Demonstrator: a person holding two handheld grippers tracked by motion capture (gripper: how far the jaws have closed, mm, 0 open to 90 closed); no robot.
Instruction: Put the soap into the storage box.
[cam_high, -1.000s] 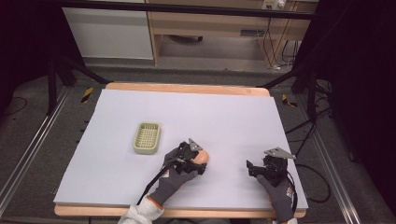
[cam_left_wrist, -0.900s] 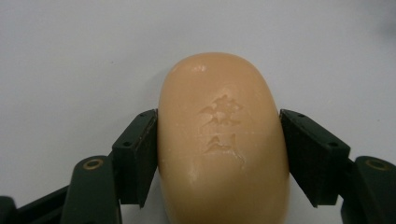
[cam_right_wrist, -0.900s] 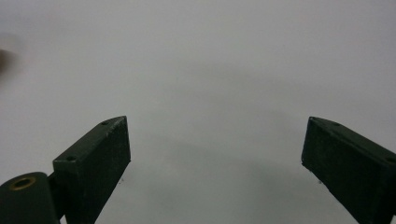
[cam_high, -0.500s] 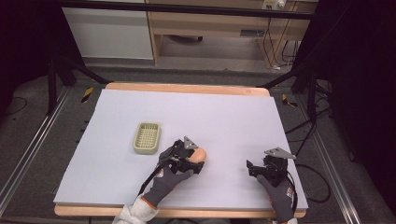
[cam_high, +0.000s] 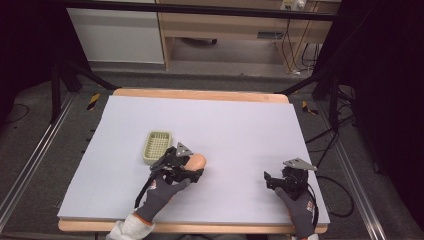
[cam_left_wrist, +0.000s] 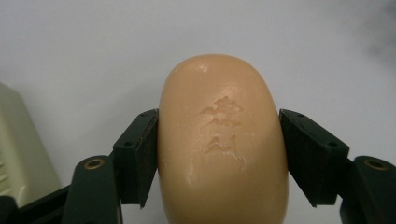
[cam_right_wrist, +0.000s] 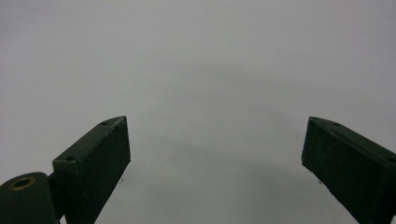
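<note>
Soap bar, peach-coloured, oval, with a stamped mark on top (cam_left_wrist: 223, 144), is pinched across its width by the left hand-held gripper (cam_left_wrist: 219, 154), one black jaw flat on each long side. In the high view the soap (cam_high: 196, 161) pokes out past the jaws, right at the table (cam_high: 240, 130) surface, though I can't tell if it's touching or just off it.

My take: the step in hand is getting it into the pale green slotted plastic soap dish (cam_high: 157, 147), which sits just beside that hand-held gripper, on its left and slightly ahead. Soap is slick and rounded, so I'd keep the squeeze steady, not harder, or it could squirt out forward. Lift enough to clear the dish rim, line the long side up with the dish, lower, then let go.

The dish looks empty, nothing in it as far as I can see.

The right hand-held gripper (cam_high: 280, 180) sits well apart, jaws spread wide over bare table, holding nothing.
</note>
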